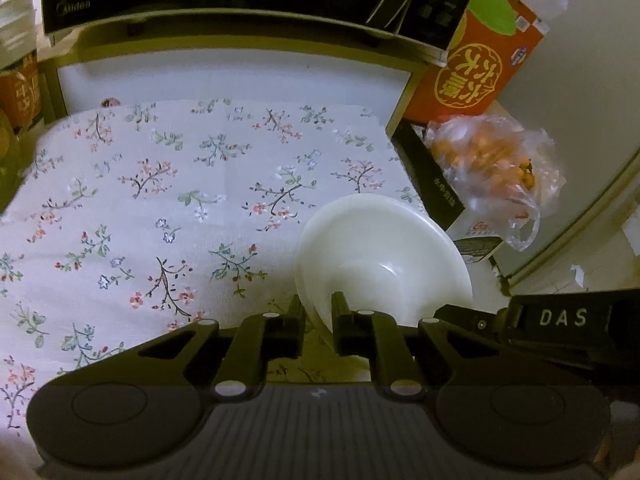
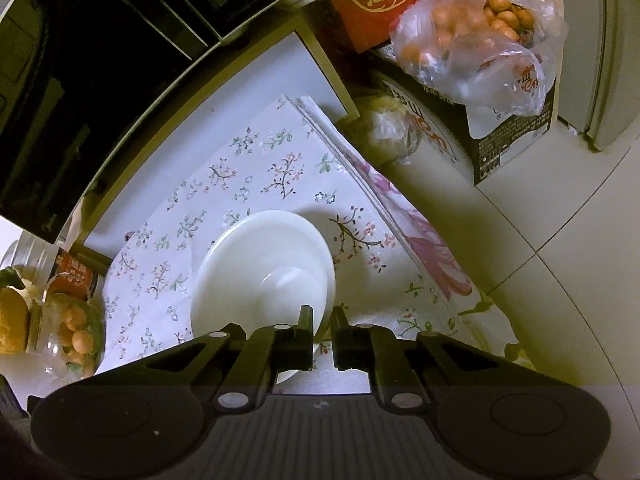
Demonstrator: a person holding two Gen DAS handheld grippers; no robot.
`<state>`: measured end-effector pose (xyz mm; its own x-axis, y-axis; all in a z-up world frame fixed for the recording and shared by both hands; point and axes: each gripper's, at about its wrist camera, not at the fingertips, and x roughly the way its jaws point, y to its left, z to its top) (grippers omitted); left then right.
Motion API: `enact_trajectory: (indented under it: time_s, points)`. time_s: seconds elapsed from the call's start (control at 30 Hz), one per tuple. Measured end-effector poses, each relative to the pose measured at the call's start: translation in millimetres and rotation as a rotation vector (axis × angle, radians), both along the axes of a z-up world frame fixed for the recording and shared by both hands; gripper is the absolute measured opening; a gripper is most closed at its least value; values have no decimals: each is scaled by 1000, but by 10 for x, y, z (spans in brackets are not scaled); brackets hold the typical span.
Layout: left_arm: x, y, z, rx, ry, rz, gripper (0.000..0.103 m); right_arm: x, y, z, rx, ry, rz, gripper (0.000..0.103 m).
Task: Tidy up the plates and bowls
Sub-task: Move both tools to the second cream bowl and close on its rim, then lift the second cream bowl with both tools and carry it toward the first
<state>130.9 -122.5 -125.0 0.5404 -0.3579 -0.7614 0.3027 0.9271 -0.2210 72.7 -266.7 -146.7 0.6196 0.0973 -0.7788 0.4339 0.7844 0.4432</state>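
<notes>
Pinching the near rim of a white bowl [image 1: 384, 252], the left gripper [image 1: 319, 320] has its jaws drawn almost together, one finger outside the wall and one inside, so the bowl sits tilted just ahead of the fingertips with its hollow facing up and to the right of them. Beyond the fingers lies the floral cloth [image 1: 160, 184], bare of dishes in this view. The right gripper [image 2: 322, 322] is likewise closed down narrow on the near rim of a white plate [image 2: 248, 264], a shallow white dish nested on it, spread out ahead and slightly left of the fingers; whether it rests on the cloth or is raised I cannot tell. Off to the right of both pairs of fingers stand a black carton and a bag of oranges [image 2: 476, 36].

Judging by this, both pieces are grasped and the gathering step is under way. Next would be bringing the bowl over the plate, level, and setting it down centred before either grip loosens.
</notes>
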Motion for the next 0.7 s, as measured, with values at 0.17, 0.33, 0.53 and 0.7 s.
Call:
enact_trajectory:
  time_s: [0.17, 0.33, 0.53, 0.7]
  points:
    - [-77, 48, 130, 2, -33, 2, 12, -40, 14, 120, -4, -21, 18, 7]
    - [-197, 117, 246, 13, -63, 16, 12, -120, 92, 288, -10, -59, 54, 7]
    - [-351, 166, 309, 20, -60, 47, 13, -192, 180, 362, -17, -59, 82, 7]
    - [-463, 211, 405, 34, -91, 40, 13, -291, 239, 423, -18, -65, 101, 8]
